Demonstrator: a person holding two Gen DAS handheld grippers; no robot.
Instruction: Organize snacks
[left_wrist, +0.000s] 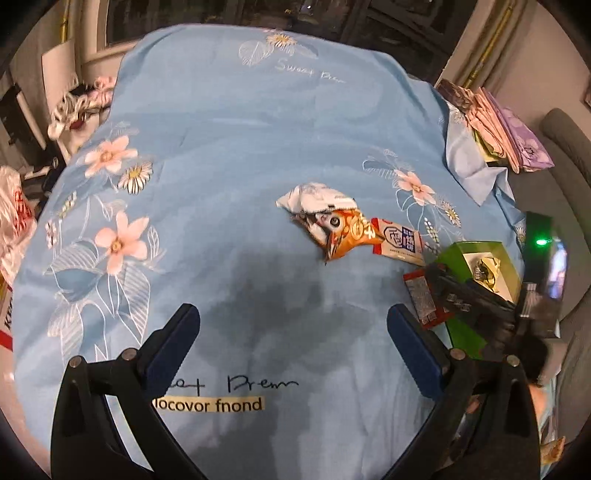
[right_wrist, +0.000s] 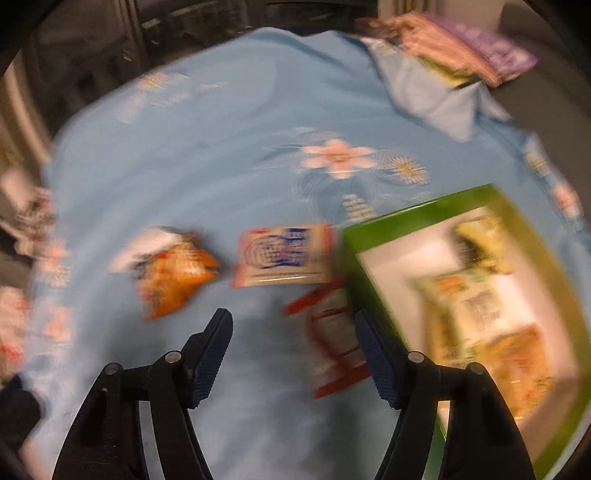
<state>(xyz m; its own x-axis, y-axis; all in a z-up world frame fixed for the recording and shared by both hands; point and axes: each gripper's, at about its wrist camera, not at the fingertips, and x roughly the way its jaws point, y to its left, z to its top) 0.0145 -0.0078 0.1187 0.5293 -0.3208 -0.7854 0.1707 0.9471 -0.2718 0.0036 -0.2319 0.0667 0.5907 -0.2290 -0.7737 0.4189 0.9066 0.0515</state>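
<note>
Hovering left gripper: jaws spread wide, nothing between them, above the blue floral sheet.
Right gripper: jaws apart and empty, low over the sheet; its view is blurred.
Orange snack packet: crumpled, lying mid-sheet, overlapping a white wrapper behind it.
White-and-red packet: flat, touching the orange packet's right end.
Red-edged packet: on the sheet just beside the green box, close to the right gripper's right finger.
Green box: open, white inside, at the sheet's right edge, holding several packets.
Folded fabrics: pink and purple, stacked at the far right corner.
</note>
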